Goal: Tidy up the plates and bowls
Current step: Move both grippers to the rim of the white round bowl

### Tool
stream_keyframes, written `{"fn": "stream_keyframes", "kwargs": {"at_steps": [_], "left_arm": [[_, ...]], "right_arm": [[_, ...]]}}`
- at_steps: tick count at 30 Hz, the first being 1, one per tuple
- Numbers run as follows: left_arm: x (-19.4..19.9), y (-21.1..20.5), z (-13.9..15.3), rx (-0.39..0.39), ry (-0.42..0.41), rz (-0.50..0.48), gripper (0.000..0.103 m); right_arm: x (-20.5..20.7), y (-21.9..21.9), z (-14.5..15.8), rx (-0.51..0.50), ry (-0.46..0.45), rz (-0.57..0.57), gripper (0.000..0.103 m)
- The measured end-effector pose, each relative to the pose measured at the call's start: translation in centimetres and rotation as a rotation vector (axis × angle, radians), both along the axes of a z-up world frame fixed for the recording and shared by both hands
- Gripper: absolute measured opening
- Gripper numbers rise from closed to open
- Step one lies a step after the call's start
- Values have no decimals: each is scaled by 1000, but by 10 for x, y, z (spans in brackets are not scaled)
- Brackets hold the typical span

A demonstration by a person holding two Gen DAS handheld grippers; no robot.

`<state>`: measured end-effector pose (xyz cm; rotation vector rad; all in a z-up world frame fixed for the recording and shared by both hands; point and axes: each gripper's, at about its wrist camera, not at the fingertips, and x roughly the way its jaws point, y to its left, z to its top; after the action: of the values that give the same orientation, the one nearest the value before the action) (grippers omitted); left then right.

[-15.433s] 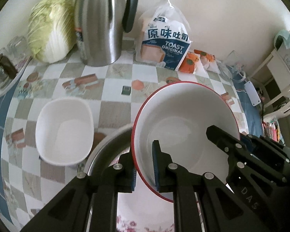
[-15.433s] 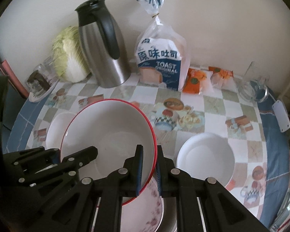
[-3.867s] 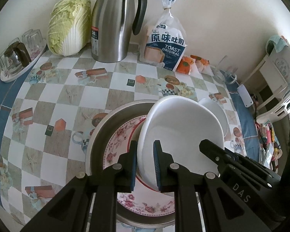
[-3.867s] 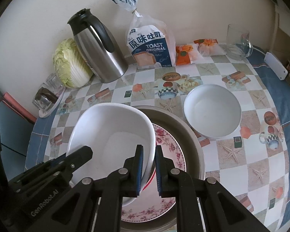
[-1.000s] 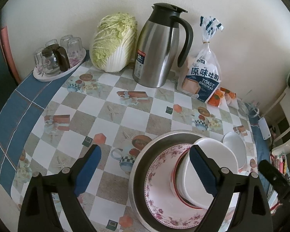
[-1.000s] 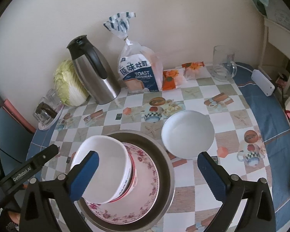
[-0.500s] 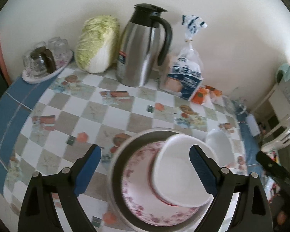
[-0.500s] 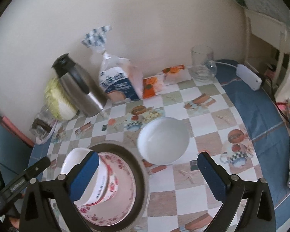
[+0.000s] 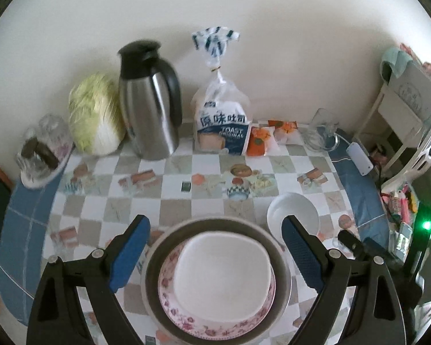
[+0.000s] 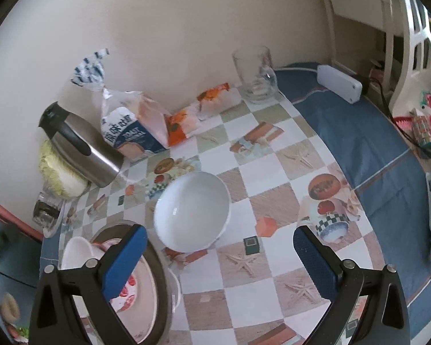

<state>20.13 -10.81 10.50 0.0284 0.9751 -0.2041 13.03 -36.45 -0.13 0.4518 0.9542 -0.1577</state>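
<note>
A stack sits near the table's front edge: a metal basin (image 9: 152,261), a floral plate (image 9: 169,296) in it, and a white squarish bowl (image 9: 224,270) on top. My left gripper (image 9: 215,254) hovers above this stack, open and empty. A round white bowl (image 10: 192,211) stands alone on the checked cloth, to the right of the stack; the same round white bowl (image 9: 291,211) shows in the left wrist view. My right gripper (image 10: 219,258) hangs open above the cloth just in front of that bowl. The stack's bowl (image 10: 77,254) is at its lower left.
Along the wall stand a cabbage (image 9: 93,118), a steel thermos jug (image 9: 149,100), a bag of toast (image 9: 221,126), orange snack packets (image 9: 261,141) and a glass mug (image 10: 254,74). A tray of glasses (image 9: 41,155) sits far left. A white power strip (image 10: 339,83) lies on the blue cloth.
Both grippers have let go of the white squarish bowl, which now rests on the stack. The right gripper has swung right and forward toward the lone round bowl; the left has pulled back.
</note>
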Motion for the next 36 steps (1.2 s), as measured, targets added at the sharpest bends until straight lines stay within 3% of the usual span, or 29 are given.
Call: {"fn": "stream_keyframes", "kwargs": {"at_steps": [8, 15, 23, 32, 36], "left_arm": [[26, -55, 6, 41, 47, -77, 93], [53, -96, -9, 85, 98, -72, 93], [80, -127, -56, 176, 161, -54, 93], [100, -127, -113, 206, 254, 4, 93], [103, -132, -130, 202, 285, -10, 87]], "right_arm": [[5, -11, -16, 22, 25, -18, 103], [13, -11, -26, 23, 33, -18, 103], [23, -14, -42, 28, 55, -14, 103], [36, -13, -69, 31, 91, -8, 103], [40, -12, -79, 33, 101, -12, 100]]}}
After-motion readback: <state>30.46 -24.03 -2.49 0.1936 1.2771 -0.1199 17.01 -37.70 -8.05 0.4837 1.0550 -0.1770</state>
